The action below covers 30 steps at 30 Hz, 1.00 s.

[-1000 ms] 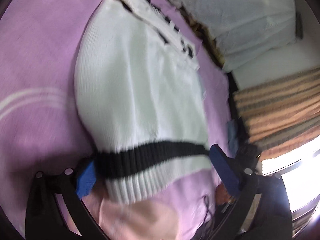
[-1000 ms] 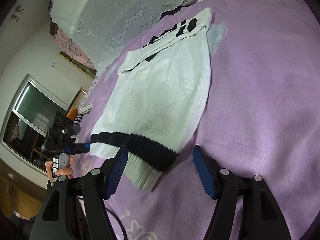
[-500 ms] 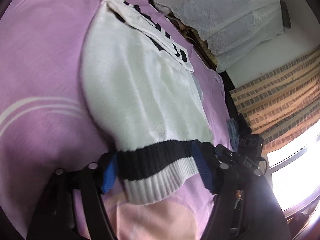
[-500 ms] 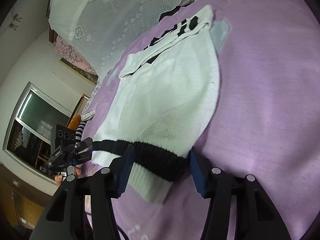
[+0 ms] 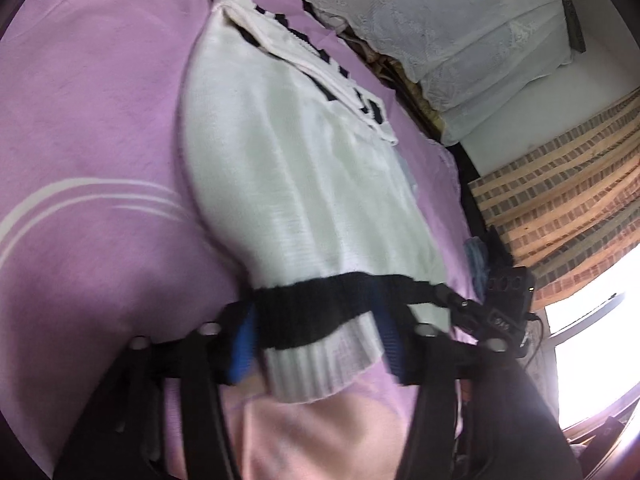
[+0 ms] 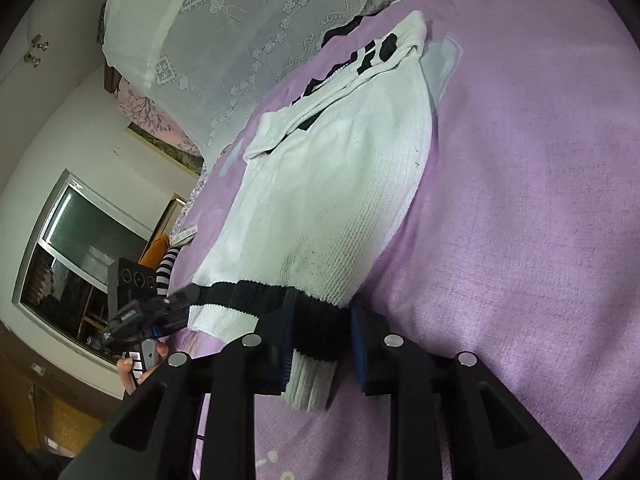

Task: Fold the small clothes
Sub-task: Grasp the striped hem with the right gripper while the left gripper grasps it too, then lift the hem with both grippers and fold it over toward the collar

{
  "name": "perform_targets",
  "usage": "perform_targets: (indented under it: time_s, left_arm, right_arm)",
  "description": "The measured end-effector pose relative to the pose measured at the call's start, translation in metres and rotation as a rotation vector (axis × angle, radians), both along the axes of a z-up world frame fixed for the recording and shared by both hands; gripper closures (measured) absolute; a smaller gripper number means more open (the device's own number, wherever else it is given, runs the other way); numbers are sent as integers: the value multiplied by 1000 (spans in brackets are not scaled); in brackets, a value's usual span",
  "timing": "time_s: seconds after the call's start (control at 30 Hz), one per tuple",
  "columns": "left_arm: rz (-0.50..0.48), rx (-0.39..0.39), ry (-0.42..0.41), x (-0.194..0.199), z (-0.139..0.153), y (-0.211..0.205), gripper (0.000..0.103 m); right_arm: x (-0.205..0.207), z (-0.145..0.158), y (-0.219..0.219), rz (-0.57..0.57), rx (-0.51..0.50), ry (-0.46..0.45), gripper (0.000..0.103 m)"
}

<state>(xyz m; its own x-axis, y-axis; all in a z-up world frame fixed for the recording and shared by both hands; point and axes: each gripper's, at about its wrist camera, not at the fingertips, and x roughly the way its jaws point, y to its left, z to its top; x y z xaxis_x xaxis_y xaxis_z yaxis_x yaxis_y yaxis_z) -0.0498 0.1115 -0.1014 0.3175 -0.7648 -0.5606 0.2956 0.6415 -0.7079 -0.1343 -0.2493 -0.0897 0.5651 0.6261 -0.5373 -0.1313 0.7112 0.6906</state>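
A small white knit sweater point(image 5: 304, 184) with a black band and ribbed white hem lies on a purple bedsheet point(image 5: 88, 112); it also shows in the right wrist view point(image 6: 332, 184). My left gripper point(image 5: 316, 336) is closed on the hem at one corner, blue pads pressing the black band. My right gripper point(image 6: 322, 344) is closed on the hem at the other corner. Each gripper shows in the other's view: the right one point(image 5: 496, 312) and the left one point(image 6: 140, 312). The hem is lifted slightly off the sheet.
A white lace cover point(image 6: 248, 32) drapes over bedding at the head of the bed. A striped curtain point(image 5: 560, 200) and bright window are beside the bed. A dark window point(image 6: 80, 264) and wooden furniture lie past the bed's other side.
Both grippers moved forward onto the hem and narrowed from wide open to clamped on the black band. The hem bunched up between the pads and rose a little.
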Motion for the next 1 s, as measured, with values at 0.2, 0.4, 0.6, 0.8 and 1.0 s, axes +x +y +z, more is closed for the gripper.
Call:
perform_targets:
  time_s: [0.2,0.4,0.6,0.8,1.0]
  left_arm:
    - [12,84,-69,-4,8,-13,50]
    - [33,-8,-13,-1,-5,13,81]
    - [8,-18,-96,3,24,6,82]
    - [28,-1,-158,24,50,1,82]
    - [66,49,-222,56,73,-8,82]
  right_arm:
    - [-4,6,6,-8,-38,-47,80]
    - [-9,15,4,-27,-45,-100,81]
    - [-3,33,1,-23,-77,-147,82]
    - [20,62,5,-21,-136,-212,82]
    - [57,91,7,-58,-198,-269,82]
